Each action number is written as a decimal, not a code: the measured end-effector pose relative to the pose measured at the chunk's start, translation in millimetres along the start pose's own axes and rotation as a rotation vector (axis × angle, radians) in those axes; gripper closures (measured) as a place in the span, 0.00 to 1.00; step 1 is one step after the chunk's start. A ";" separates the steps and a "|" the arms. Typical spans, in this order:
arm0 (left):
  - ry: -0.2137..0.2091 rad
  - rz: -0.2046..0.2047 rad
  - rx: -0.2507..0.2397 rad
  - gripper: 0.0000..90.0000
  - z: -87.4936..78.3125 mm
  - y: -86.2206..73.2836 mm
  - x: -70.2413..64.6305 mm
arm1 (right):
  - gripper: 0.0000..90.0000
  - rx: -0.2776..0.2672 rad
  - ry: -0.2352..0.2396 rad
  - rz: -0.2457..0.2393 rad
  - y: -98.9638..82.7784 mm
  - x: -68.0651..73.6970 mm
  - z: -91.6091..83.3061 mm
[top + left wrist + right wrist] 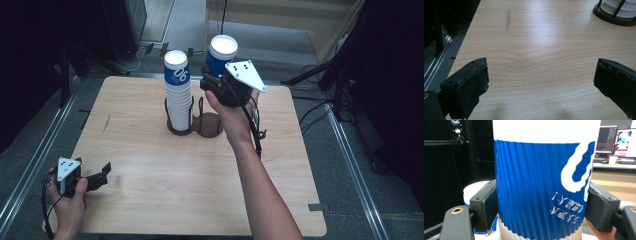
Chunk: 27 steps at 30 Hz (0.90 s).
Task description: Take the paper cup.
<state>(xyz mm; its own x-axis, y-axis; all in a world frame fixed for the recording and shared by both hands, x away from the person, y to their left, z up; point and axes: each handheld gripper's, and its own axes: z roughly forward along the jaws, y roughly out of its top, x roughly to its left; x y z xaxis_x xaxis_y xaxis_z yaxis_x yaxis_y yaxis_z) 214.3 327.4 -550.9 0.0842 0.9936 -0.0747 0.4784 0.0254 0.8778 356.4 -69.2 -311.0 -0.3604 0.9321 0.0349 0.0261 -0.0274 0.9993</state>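
Blue ribbed paper cup [541,187] sits pinched between the right gripper [541,207] jaws, its base cut off, while the left gripper [541,82] hangs spread wide over the wooden table [541,50].

Table [544,50] of pale wood, visibly grained, smooth with a soft sheen and one grey scuff at far left. Held cup [541,187] of ribbed paper, matt blue sleeve with white print and plain white rim; stacked cups [178,95] likewise ribbed white paper. Gripper pads [475,85] of matt black rubbery material, edges worn and rough; cup holder [210,125] dark, matt.
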 end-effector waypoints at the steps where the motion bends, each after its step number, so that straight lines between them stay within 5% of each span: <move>1: 0.000 0.001 0.001 0.01 0.0 0.1 -0.1 | 0.24 0.003 -0.001 0.000 -1.4 -2.2 -1.8; 27: 0.008 0.004 -0.019 0.01 1.5 1.0 -1.4 | 0.24 0.071 -0.013 0.001 -63.9 -26.0 -53.4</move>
<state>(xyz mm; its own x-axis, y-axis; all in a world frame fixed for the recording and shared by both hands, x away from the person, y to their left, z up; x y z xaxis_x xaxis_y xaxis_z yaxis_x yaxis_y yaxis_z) 215.9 325.9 -550.6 0.0790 0.9946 -0.0670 0.4611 0.0231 0.8871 314.3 -110.9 -375.0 -0.3484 0.9367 0.0356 0.0925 -0.0034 0.9957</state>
